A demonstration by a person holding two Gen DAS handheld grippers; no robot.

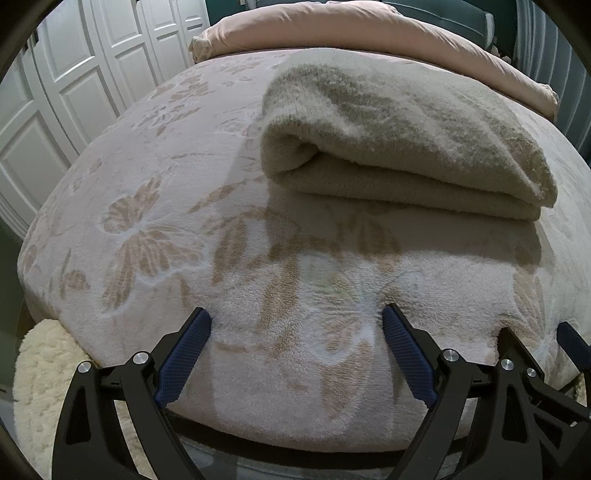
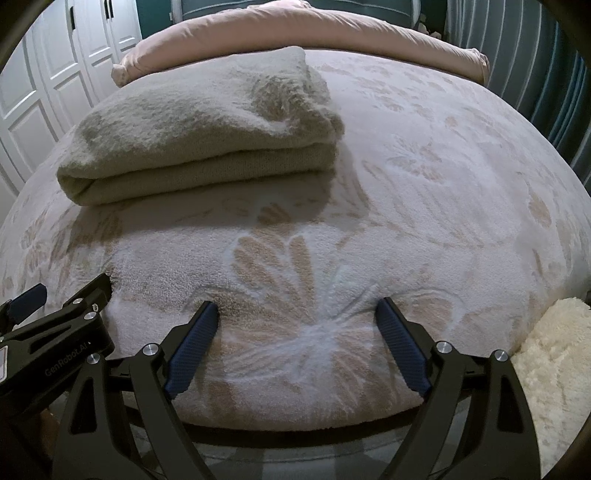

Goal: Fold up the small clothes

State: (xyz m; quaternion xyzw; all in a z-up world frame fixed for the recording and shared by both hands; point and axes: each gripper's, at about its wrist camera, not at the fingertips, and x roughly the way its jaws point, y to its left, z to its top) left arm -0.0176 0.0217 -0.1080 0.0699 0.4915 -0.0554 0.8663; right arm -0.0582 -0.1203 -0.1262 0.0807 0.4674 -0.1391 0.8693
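Two hand-held grippers hovering side by side at the near edge of the bed [image 1: 147, 206], both well short of the folded beige fleece garment [image 1: 399, 140]. Left hand-held gripper [image 1: 295, 328] spreading wide, pinching nothing; right hand-held gripper [image 2: 295, 321] likewise spread and empty. Garment lying doubled over, well behind both, in front of the pink duvet roll [image 2: 332, 33]. Judging the risks: closing here and catching the flowered bed cover [image 2: 424, 177] instead of the garment; pinching only the top layer and undoing the fold; thick pile slipping from the blue pads [image 1: 184, 365].
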